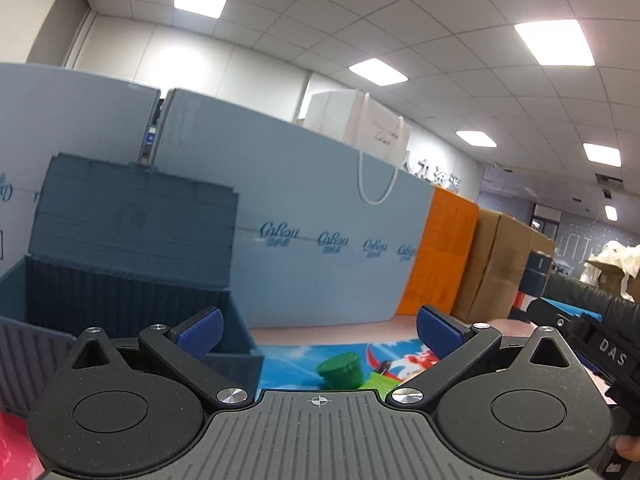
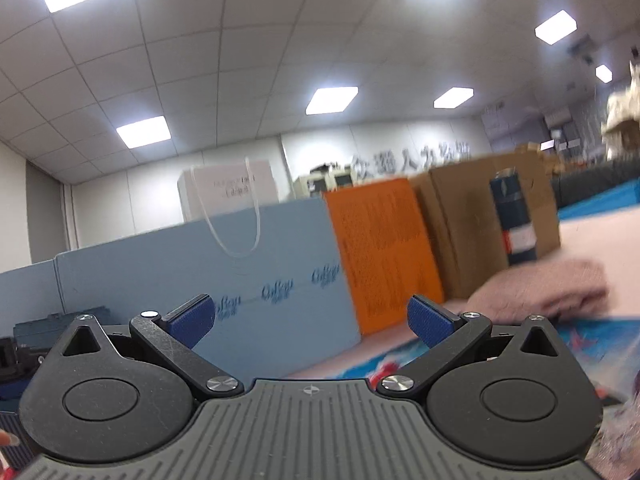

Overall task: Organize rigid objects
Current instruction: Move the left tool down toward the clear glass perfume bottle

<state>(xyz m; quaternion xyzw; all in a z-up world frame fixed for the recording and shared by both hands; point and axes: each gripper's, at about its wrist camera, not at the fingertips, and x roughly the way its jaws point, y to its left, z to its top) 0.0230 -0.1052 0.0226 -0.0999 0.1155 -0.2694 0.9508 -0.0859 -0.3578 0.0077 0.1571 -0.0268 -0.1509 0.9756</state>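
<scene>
A small green cup-shaped piece (image 1: 340,372) lies tilted on the colourful mat (image 1: 288,360), just ahead of my left gripper (image 1: 318,332), which is open with nothing between its blue pads. Left of it stands a grey-blue ribbed storage box (image 1: 48,344) with its lid (image 1: 132,232) raised. The other gripper's black body (image 1: 592,344) shows at the right edge of the left wrist view. My right gripper (image 2: 310,320) is open and empty, tilted up toward the wall; the box (image 2: 60,322) is barely visible at its far left.
Light blue boards (image 1: 320,248) stand behind the mat, with a white paper bag (image 1: 360,120) on top. An orange bag (image 2: 384,252) and a cardboard box (image 2: 464,232) stand further right, by a dark blue bottle (image 2: 514,216). A pinkish cloth (image 2: 552,284) lies on the table.
</scene>
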